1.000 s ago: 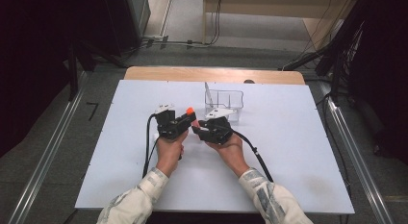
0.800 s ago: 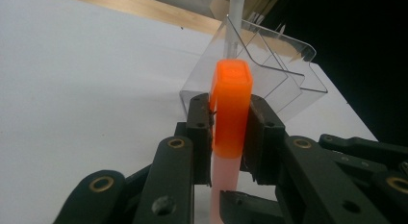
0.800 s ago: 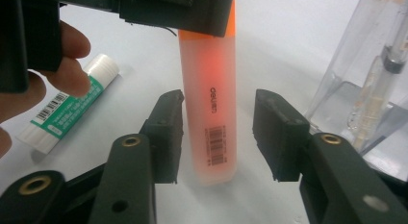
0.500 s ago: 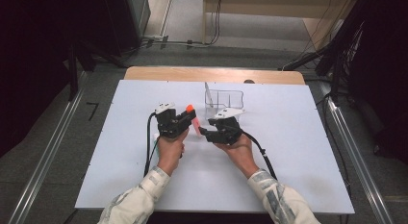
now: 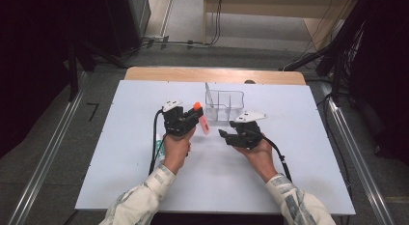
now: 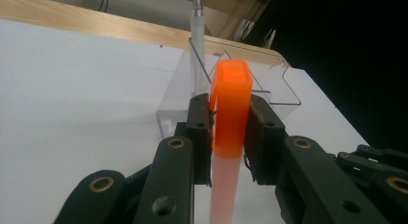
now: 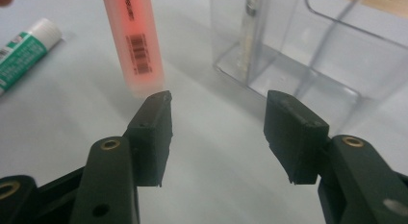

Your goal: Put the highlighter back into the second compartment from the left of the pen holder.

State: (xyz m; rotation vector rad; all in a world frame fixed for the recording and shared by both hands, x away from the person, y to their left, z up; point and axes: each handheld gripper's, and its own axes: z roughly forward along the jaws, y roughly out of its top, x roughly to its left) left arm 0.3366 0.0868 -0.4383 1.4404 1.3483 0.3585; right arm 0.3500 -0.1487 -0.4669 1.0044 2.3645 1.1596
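A white table (image 5: 120,157) stands on a grey floor (image 5: 62,133). Its far edge is light wood (image 5: 212,74). Black cables (image 5: 183,41) lie on the floor behind it. Both sides of the room are dark.

A pink highlighter (image 6: 230,118) with an orange cap stands tilted, cap end up, clamped at the cap, its pale body hanging down above the table.

My white table (image 5: 120,152); green-white glue stick (image 5: 159,143) lying on it, pen (image 5: 208,92) upright in clear organizer (image 5: 231,105).
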